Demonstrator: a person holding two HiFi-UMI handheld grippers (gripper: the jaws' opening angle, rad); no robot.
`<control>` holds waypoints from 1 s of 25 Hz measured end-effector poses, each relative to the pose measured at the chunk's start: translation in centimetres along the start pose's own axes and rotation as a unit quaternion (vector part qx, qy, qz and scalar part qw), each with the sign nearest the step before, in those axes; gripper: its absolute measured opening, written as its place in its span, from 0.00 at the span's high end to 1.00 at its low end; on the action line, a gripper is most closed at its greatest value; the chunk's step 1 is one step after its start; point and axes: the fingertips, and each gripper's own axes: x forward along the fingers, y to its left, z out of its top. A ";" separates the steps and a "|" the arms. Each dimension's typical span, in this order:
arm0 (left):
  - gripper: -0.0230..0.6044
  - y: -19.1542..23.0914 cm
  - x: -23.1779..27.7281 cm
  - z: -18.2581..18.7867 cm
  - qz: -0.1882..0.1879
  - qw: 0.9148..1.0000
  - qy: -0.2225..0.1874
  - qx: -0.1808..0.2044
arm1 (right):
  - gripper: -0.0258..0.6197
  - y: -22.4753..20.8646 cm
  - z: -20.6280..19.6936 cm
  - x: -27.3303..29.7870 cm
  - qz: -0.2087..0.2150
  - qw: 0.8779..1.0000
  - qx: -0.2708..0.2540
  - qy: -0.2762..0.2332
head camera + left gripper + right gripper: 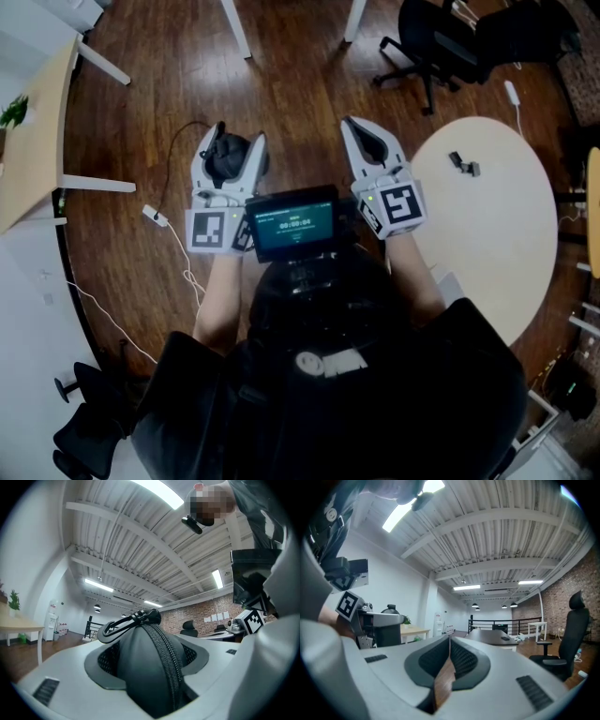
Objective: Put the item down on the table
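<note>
1. At the far left, a pale wooden surface point(33, 141) on white legs carries a small green plant point(13, 111). Nearer to us, a white cable with a small plug point(156, 217) trails over the dark wooden floor point(281, 84).
2. We hold the left gripper point(240, 134) out about level. Its white fingers point(51, 681) stand wide and are closed on a black, rounded, zip-up fabric pouch point(140, 667).
3. In the left gripper view the pouch fills the gap between the grey pads, with its zip running up the middle. A black plastic clip point(129, 620) at its far end sticks out past the fingertips, pointing left.
4. From the head view the pouch point(228, 161) hangs over the floor, well to the left of the round surface, and rests on nothing.
5. A dark screen with green lettering point(293, 225) sits at our chest between the two marker cubes.
6. The right gripper point(350, 123) is held level beside the left one. Its white fingers point(525, 667) are pressed together at the tips with nothing between them, and only a sliver of brown floor shows lower down the gap.
7. To the right lies the round, pale surface point(487, 234). It carries a small dark object point(463, 164) towards its far edge, too small for us to identify.
8. Far off, beyond that surface, stands a black wheeled office chair point(427, 47).
</note>
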 end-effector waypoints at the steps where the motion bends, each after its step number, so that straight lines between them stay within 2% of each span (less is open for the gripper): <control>1: 0.52 0.0 0.0 -0.1 -0.002 1.000 0.000 -0.001 | 0.93 0.0 0.0 0.0 -0.001 1.000 -0.001 0.000; 19: 0.52 -0.1 0.3 -0.6 -0.009 1.000 0.008 0.002 | 0.93 -0.3 0.8 0.5 -0.004 1.000 -0.006 -0.011; 25: 0.52 3.7 5.0 -1.5 0.007 1.000 0.011 0.003 | 0.93 -3.3 0.1 6.5 0.005 1.000 0.000 -0.011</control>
